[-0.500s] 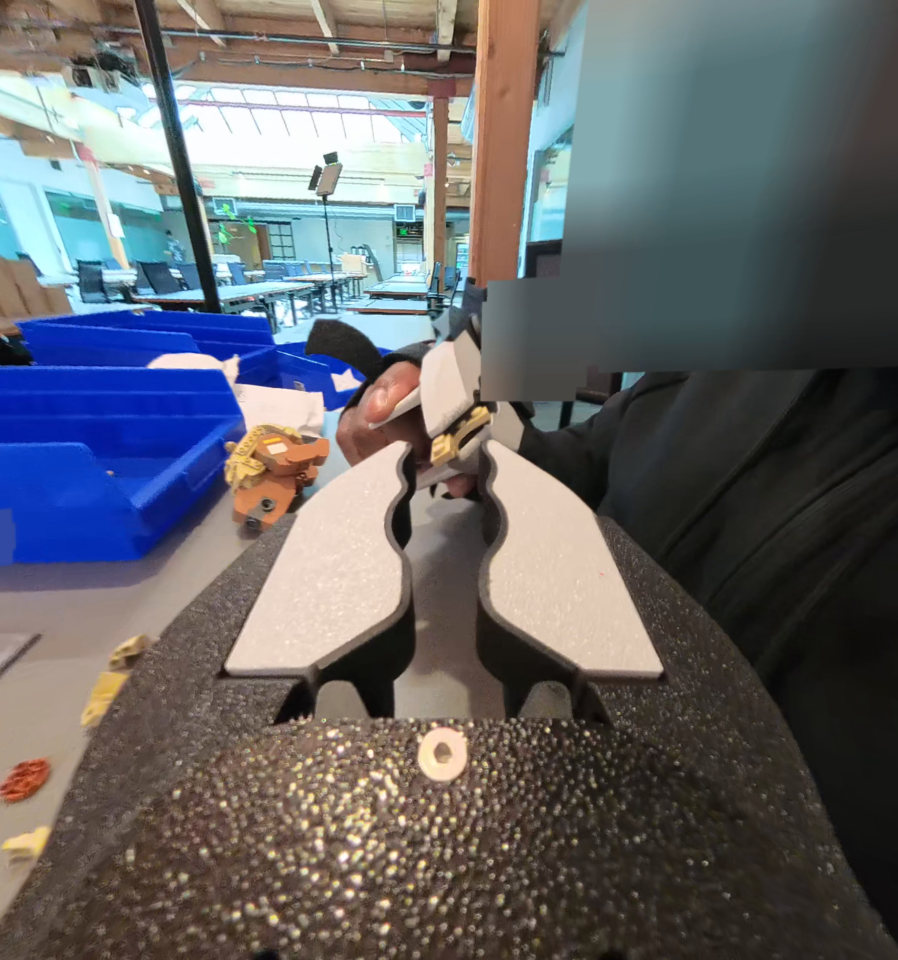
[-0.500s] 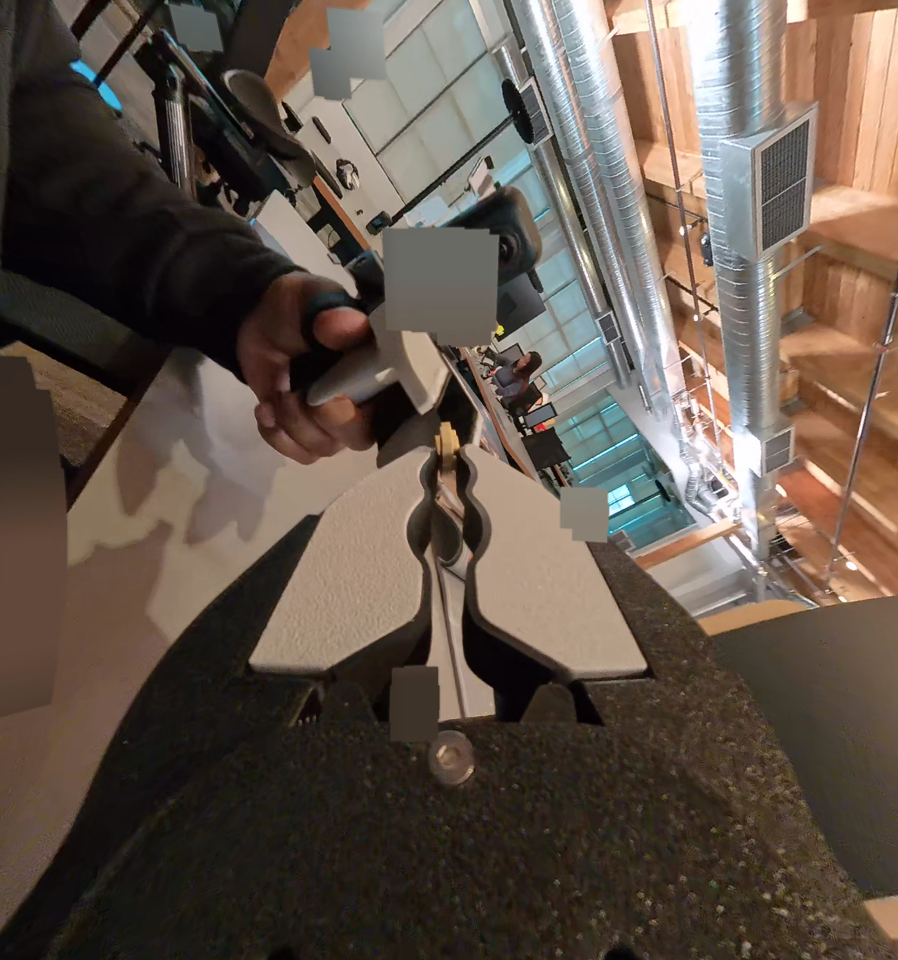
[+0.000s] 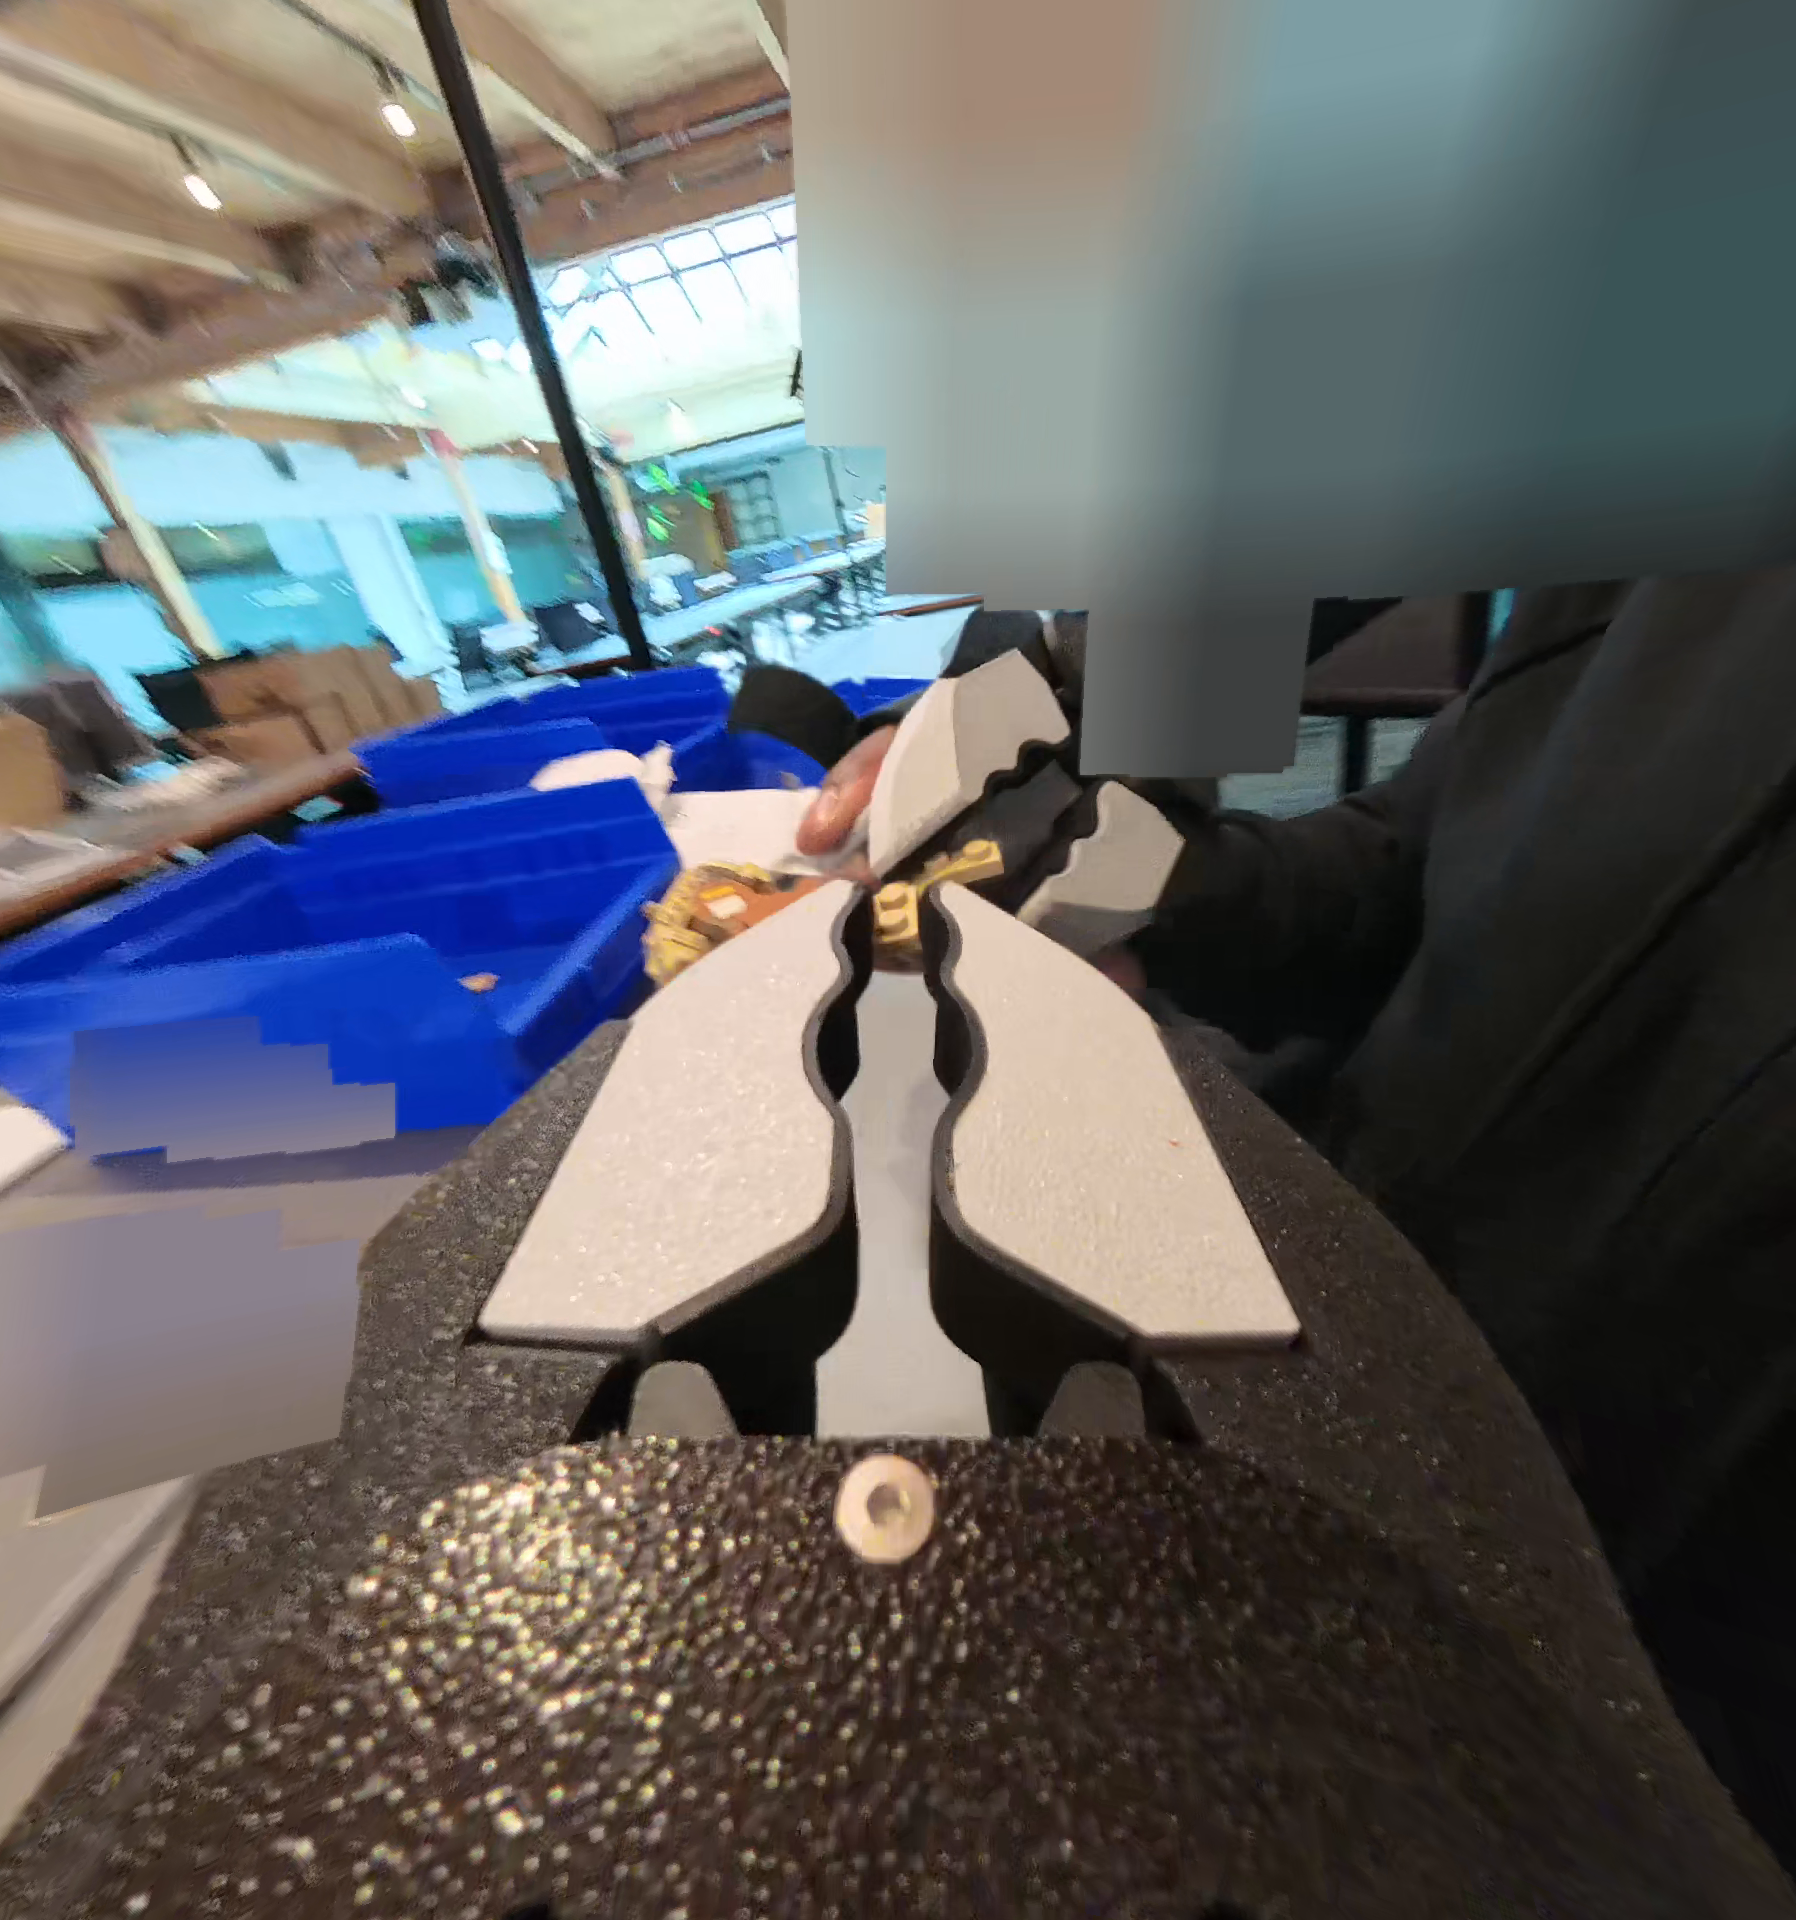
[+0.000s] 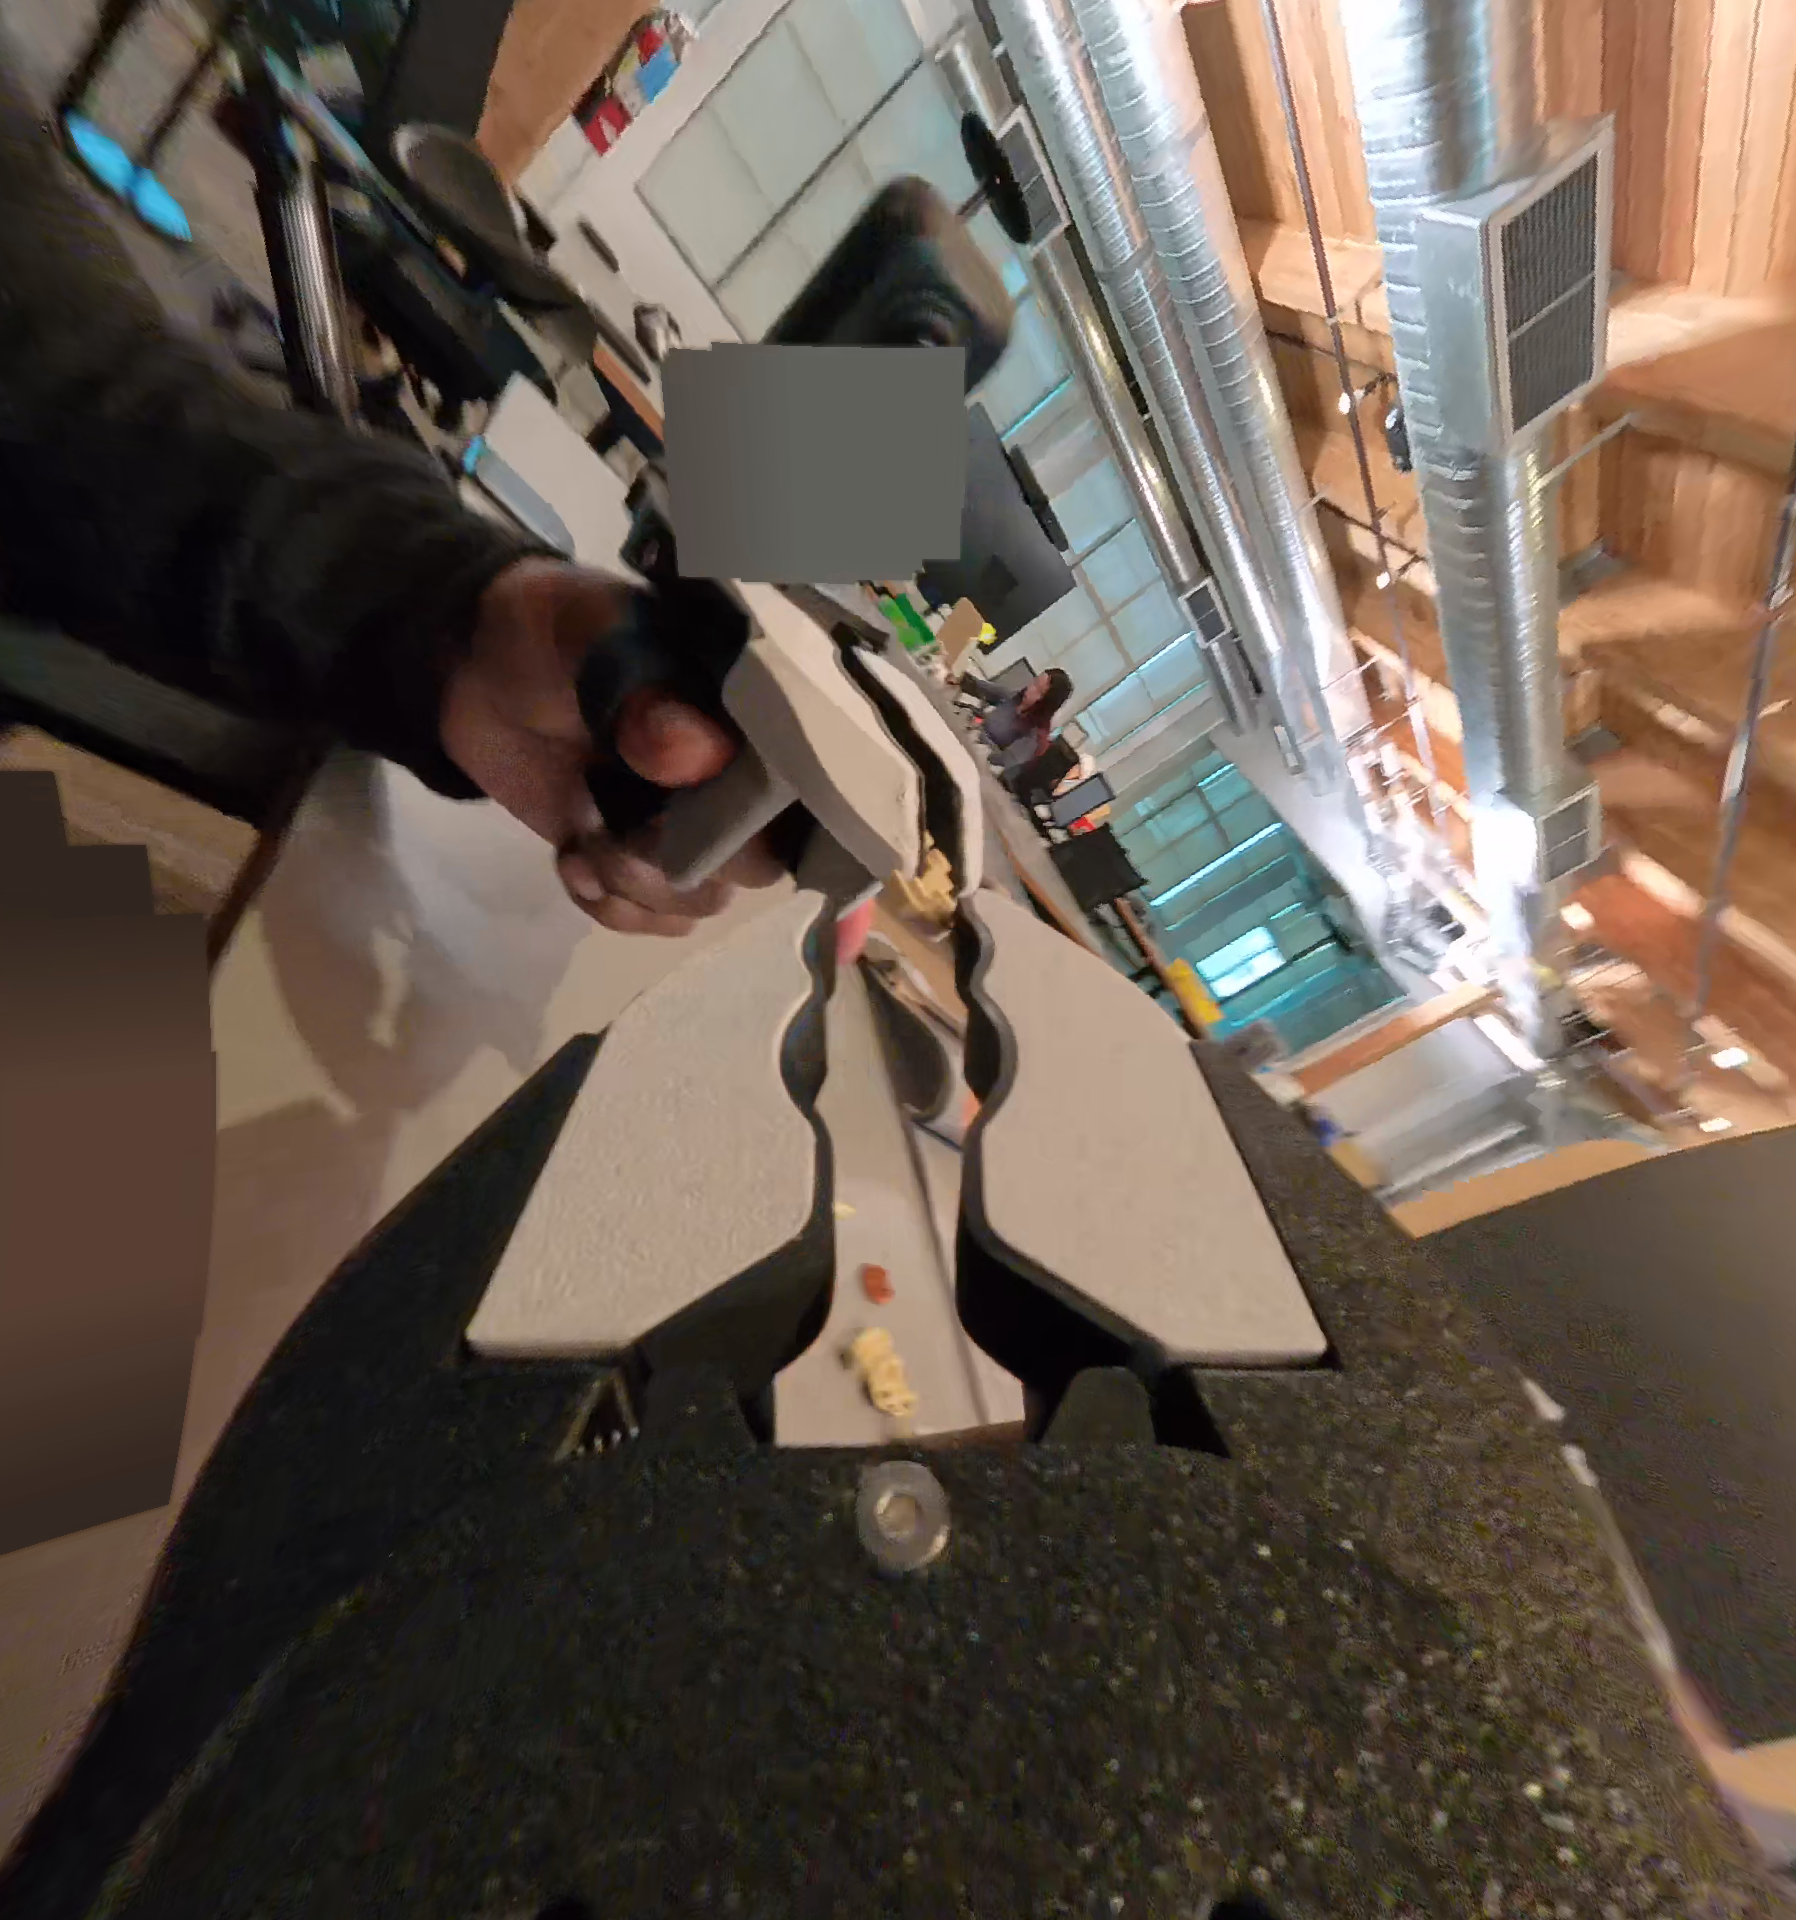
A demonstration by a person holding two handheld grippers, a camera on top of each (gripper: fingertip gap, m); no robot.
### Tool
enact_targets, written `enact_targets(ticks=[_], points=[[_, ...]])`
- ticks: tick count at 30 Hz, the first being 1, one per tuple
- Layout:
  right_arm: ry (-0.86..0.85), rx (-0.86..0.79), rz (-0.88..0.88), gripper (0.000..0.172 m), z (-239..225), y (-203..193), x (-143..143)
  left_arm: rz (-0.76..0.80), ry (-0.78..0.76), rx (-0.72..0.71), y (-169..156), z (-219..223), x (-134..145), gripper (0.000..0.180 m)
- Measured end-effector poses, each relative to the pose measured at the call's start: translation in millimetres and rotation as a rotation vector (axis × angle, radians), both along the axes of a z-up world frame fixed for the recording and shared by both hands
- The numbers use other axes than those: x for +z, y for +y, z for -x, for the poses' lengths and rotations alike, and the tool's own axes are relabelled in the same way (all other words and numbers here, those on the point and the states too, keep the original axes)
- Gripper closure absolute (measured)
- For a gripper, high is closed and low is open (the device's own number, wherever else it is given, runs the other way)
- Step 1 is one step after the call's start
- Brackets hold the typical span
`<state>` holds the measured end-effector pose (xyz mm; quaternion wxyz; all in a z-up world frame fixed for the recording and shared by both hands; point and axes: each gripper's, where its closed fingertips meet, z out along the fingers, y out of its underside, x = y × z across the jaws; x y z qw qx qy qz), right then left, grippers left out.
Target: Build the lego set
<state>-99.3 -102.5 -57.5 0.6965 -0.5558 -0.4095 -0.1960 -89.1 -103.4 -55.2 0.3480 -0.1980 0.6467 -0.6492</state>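
Because it is a small tan plastic brick piece (image 3: 899, 914), studded on top and made of thin plates joined at an angle, it likely handles as light, rigid and somewhat slippery, and the joint between its plates may pop apart under a twist; the flat sides of the lower plate look like the safest place to pinch. It sits at the very tips of the left gripper (image 3: 896, 920), whose fingers are drawn close together with the piece clamped between them, at about twelve o'clock from the camera. A second tan plate (image 3: 967, 860) sticks out toward one o'clock. The right gripper (image 4: 892, 920) meets it from the far side with its fingers parted; the tan piece (image 4: 930, 883) shows just beyond its tips, and no pressing contact is visible. At ten o'clock in the left view lies an orange and tan brick model (image 3: 712, 914) on the grey table (image 3: 146, 1330), with blue bins (image 3: 354, 935) beyond it at nine to ten o'clock. Loose brick bits (image 4: 878, 1351) lie on the table under the right gripper.
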Motion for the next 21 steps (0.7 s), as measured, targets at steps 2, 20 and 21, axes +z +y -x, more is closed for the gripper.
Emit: enact_targets(ticks=[2,20,21], points=[[0.139,0.048,0.040,0.145,1,-4,0,-0.057,-0.110,0.050,3,3,3,0.172],[0.453,0.184,0.149,0.154,9,-8,-7,-0.233,-0.272,0.075,-2,10,-5,0.172],[0.449,0.174,0.141,0.154,9,-7,-7,-0.231,-0.268,0.078,-2,10,-5,0.172]])
